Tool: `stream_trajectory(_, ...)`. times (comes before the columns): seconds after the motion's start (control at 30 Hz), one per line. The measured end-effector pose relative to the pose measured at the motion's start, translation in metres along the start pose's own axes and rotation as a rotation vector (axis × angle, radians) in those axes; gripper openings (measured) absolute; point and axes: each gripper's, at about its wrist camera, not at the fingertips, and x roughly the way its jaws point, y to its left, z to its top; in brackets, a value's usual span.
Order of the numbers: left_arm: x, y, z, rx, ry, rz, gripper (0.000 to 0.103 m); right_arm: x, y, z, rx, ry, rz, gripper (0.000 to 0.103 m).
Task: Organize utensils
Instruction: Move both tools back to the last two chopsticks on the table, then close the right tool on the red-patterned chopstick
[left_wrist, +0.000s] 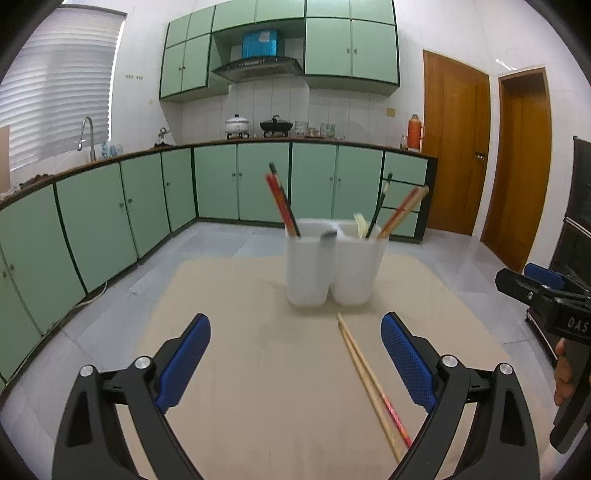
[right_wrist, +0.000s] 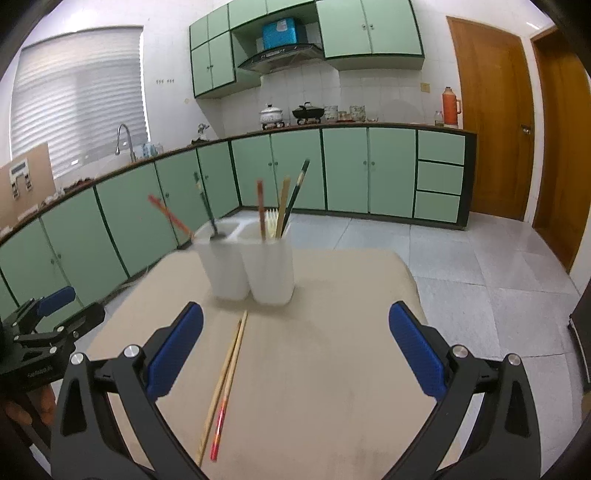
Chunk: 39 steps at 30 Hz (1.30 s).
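Two white utensil holders (left_wrist: 334, 264) (right_wrist: 255, 266) stand side by side on the beige table, with chopsticks and utensils upright in them. A pair of wooden chopsticks (left_wrist: 369, 380) (right_wrist: 225, 384), one with a red end, lies flat on the table in front of the holders. My left gripper (left_wrist: 295, 354) is open and empty, with the chopsticks just inside its right finger. My right gripper (right_wrist: 295, 347) is open and empty, with the chopsticks near its left finger. Each gripper shows at the edge of the other's view, the right gripper (left_wrist: 546, 295) and the left gripper (right_wrist: 48, 317).
The beige table (left_wrist: 258, 369) (right_wrist: 332, 369) stands on a grey tiled floor. Green cabinets (left_wrist: 258, 181) line the back and left walls. Wooden doors (left_wrist: 454, 140) are at the right.
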Motion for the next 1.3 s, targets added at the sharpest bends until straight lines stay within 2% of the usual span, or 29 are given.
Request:
stream_trajectory(0.37, -0.004, -0.005, -0.056, 0.049, 0.073, 0.025, 0.092, 0.002, 0.027, -0.069, -0.034, 0.122, 0.028, 0.098)
stream_trajectory(0.6, -0.008, 0.001, -0.079, 0.038, 0.102, 0.047, 0.092, 0.001, 0.044, -0.095, -0.057, 0.14, 0.049, 0.096)
stream_trajectory(0.63, -0.008, 0.001, -0.08, 0.039, 0.105, 0.051, 0.092, 0.001, 0.046, -0.097, -0.062, 0.14, 0.052, 0.091)
stream_trajectory(0.67, -0.008, 0.002, -0.081, 0.039, 0.107, 0.052, 0.092, 0.002, 0.051, -0.101, -0.076, 0.142, 0.058, 0.081)
stream_trajectory(0.73, -0.01, 0.003, -0.082, 0.039, 0.106, 0.056, 0.092, 0.005, 0.058, -0.106, -0.101, 0.159, 0.069, 0.074)
stream_trajectory(1.07, -0.01, 0.011, -0.083, 0.026, 0.11, 0.067, 0.092, 0.02, 0.075, -0.127, -0.11, 0.229, 0.083, 0.044)
stream_trajectory(1.3, -0.009, 0.009, -0.084, 0.023, 0.112, 0.06, 0.092, 0.026, 0.077, -0.131, -0.12, 0.261, 0.083, 0.028)
